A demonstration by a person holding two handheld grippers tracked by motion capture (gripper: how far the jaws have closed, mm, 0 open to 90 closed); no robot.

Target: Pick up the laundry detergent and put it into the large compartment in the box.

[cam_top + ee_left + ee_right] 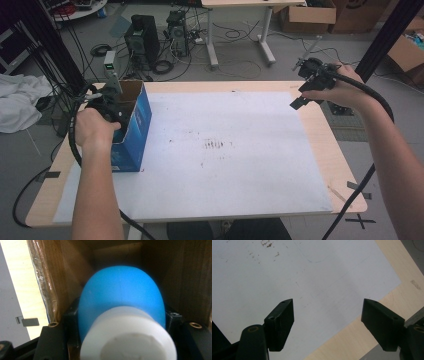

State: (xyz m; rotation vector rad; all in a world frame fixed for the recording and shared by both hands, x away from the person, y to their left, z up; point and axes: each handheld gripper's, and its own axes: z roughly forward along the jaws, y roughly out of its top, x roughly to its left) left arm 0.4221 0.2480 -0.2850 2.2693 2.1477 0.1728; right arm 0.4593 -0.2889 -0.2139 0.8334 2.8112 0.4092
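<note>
1. My left gripper (107,102) is down inside the open top of the blue box (134,131), which stands at the table's (327,150) left edge.
2. Its jaws are clamped on a bulb (122,300): blue dome, white base (128,336). One jaw sits on each side of the dome.
3. The bulb's long axis runs straight ahead along my jaws, base toward me, dome pointing deeper into the box. Brown cardboard walls stand close on both sides.
4. I judge the coming move depends on that axis: the bulb goes in or comes out along the box opening, clear of the walls.
5. My right gripper (300,101) hangs well apart over the white sheet (287,272), jaws spread wide with nothing between them. The left hand is far nearer.
</note>
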